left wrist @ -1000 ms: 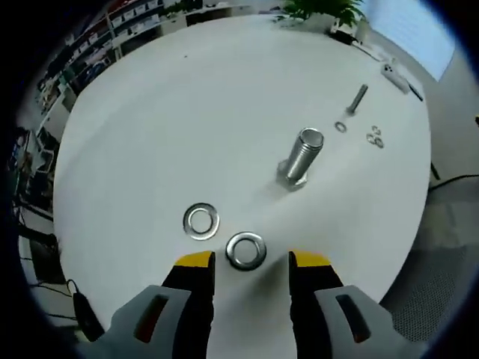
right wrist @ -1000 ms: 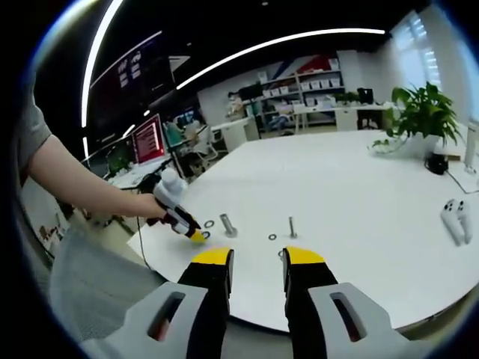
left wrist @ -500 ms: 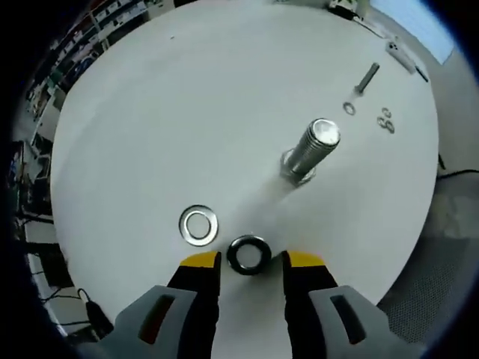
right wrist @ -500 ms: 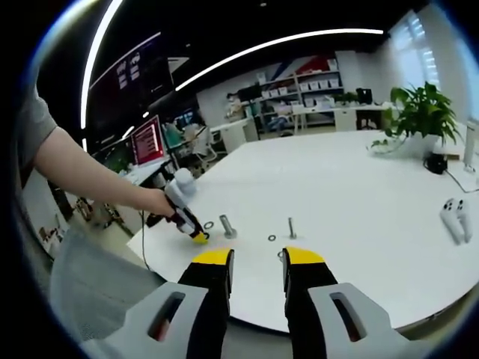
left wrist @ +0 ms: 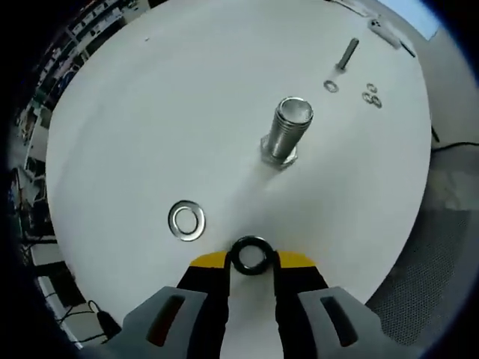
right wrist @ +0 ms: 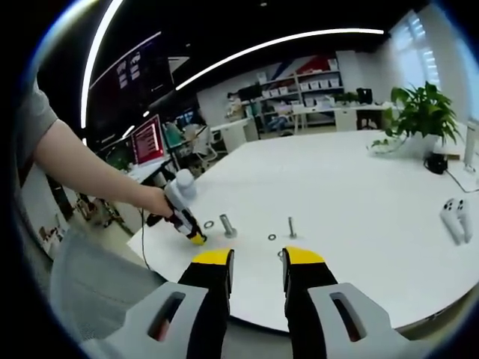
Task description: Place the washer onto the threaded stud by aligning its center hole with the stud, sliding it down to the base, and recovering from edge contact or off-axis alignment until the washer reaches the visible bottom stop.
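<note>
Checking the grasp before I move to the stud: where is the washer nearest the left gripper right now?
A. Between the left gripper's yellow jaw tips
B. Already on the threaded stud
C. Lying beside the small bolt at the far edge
A: in the left gripper view the washer sits between the left gripper's yellow tips, short of the threaded stud; a second washer lies flat on the table.

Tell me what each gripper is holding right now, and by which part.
The left gripper pinches a dark round metal washer by opposite sides of its outer rim, between its yellow-tipped fingers. The right gripper is open and holds nothing.
</note>
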A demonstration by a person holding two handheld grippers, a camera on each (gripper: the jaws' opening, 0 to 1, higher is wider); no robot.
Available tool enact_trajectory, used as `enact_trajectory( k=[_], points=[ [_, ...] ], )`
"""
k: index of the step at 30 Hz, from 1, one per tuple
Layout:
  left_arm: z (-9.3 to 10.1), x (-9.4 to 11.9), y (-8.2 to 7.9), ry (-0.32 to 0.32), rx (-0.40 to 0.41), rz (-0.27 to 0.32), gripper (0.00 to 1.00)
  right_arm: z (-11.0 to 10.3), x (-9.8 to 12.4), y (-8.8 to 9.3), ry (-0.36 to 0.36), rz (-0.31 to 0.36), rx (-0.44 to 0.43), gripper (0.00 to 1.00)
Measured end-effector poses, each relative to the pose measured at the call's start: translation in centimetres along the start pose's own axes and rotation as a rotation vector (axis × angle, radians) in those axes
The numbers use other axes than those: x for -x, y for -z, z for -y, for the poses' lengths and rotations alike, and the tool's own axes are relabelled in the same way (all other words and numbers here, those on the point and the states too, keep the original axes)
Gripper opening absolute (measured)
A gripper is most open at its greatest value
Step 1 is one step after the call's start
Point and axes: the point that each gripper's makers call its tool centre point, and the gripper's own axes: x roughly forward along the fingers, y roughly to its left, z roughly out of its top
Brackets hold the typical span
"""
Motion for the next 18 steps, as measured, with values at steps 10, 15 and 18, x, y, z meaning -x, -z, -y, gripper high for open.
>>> enact_trajectory(
  k=[10,15,18],
  points=[
    [0.15,-0.12,-0.12,-0.004,-0.019,-0.007,0.22,-0.07,-0.05,-0.01,-0.002,-0.003,0.006,0.28],
    [0.11,-0.25,-0.16,0.002,-0.044,-0.007,0.23,-0.04,-0.07,-0.01,-0.001,-0.002,0.006,0.28],
    [0.09,-0.27,-0.18,0.002,-0.042,-0.009,0.22,-0.04,-0.07,0.0,-0.001,-0.003,0.007,0.28]
  ],
)
